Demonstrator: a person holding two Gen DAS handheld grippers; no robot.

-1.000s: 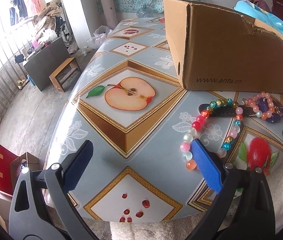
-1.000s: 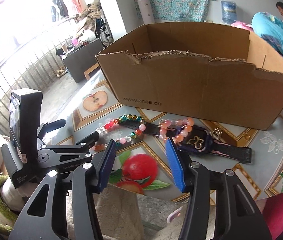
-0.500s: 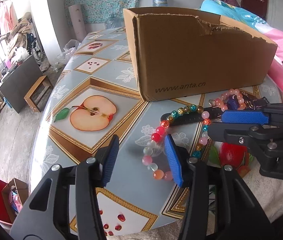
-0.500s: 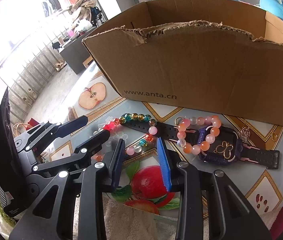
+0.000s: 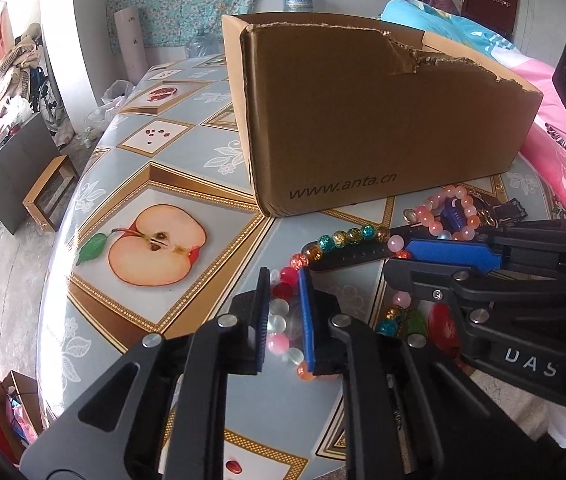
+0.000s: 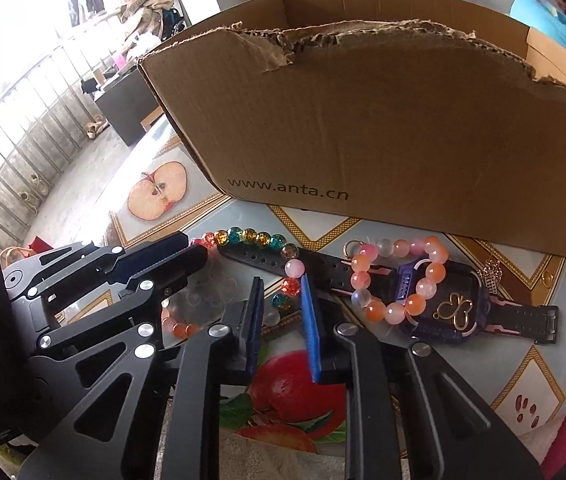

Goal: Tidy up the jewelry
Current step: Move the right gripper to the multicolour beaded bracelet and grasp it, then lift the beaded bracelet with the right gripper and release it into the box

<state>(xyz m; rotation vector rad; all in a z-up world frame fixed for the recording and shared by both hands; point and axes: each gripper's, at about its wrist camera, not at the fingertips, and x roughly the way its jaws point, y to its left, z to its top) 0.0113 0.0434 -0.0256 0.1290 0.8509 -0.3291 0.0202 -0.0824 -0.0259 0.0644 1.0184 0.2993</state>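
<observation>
Partly hidden behind both closing grippers, multicolour bead bracelet [image 5: 347, 236]

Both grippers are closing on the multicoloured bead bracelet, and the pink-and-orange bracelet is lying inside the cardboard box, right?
Not quite. The pink-and-orange bracelet lies on the table in front of the cardboard box, draped over the watch, as the right wrist view shows. Both the left gripper and right gripper are closing on the multicoloured bead bracelet.

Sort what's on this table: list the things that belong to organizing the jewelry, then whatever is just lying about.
Belongs to the job:
- multicoloured glass-bead bracelet, both grippers' jaws closing on it
- pink-and-orange bead bracelet
- dark purple strap watch
- small gold butterfly charm
- torn brown cardboard box

Just lying about:
- fruit-print tablecloth
- pink blanket
</observation>
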